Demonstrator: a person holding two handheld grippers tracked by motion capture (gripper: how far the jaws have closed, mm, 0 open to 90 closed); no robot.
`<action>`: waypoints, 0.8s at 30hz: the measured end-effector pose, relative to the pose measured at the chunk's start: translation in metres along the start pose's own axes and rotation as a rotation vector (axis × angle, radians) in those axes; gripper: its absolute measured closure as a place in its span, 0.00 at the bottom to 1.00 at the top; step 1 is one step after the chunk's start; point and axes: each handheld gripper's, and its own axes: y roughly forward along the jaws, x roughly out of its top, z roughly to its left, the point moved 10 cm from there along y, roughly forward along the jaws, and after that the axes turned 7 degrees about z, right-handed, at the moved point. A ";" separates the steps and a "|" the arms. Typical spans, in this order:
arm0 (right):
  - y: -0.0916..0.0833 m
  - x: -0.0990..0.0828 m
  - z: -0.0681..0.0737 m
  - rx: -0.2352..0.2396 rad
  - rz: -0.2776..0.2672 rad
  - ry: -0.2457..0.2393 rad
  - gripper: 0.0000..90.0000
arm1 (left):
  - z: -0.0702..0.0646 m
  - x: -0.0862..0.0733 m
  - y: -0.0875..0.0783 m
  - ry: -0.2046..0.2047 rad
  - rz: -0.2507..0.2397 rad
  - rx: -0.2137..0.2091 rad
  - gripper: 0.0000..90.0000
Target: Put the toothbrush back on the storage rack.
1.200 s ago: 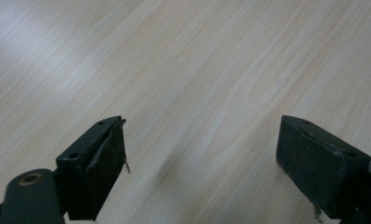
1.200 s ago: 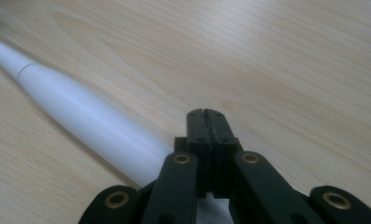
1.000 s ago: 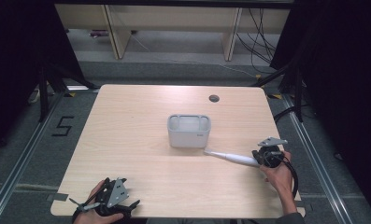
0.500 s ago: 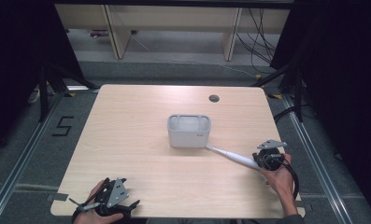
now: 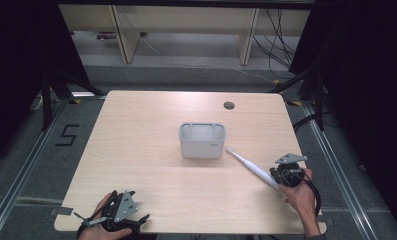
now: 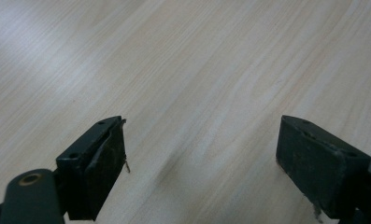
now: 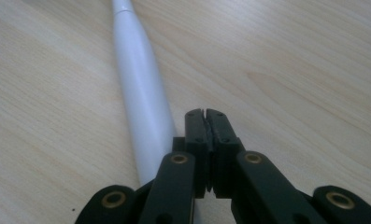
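The toothbrush [image 5: 251, 167] lies toward the worktop's [image 5: 136, 130] right edge. Its head has swung up beside the holder [image 5: 202, 141]. The right gripper's [image 7: 205, 114] jaws are closed and empty alongside the handle, so this is probably nudging rather than gripping. The left gripper [image 6: 202, 154] sits at the near-left corner, jaws wide.

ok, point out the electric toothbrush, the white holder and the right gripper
electric toothbrush [image 5: 249, 166], high view, mid handle.
white holder [image 5: 202, 147], high view, front wall.
right gripper [image 7: 205, 116], right gripper view, tips of the shut jaws.
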 end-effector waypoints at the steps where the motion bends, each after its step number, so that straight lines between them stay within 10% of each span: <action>1: 0.000 0.000 0.000 0.000 -0.001 0.000 0.98 | 0.000 0.000 0.000 0.000 0.000 0.000 0.17; 16: -0.018 0.006 -0.002 0.018 -0.021 0.063 0.81 | -0.001 0.000 0.001 -0.002 0.004 -0.001 0.17; 24: -0.021 0.021 0.013 0.085 0.092 0.026 0.64 | -0.001 -0.001 0.002 -0.002 0.005 -0.003 0.17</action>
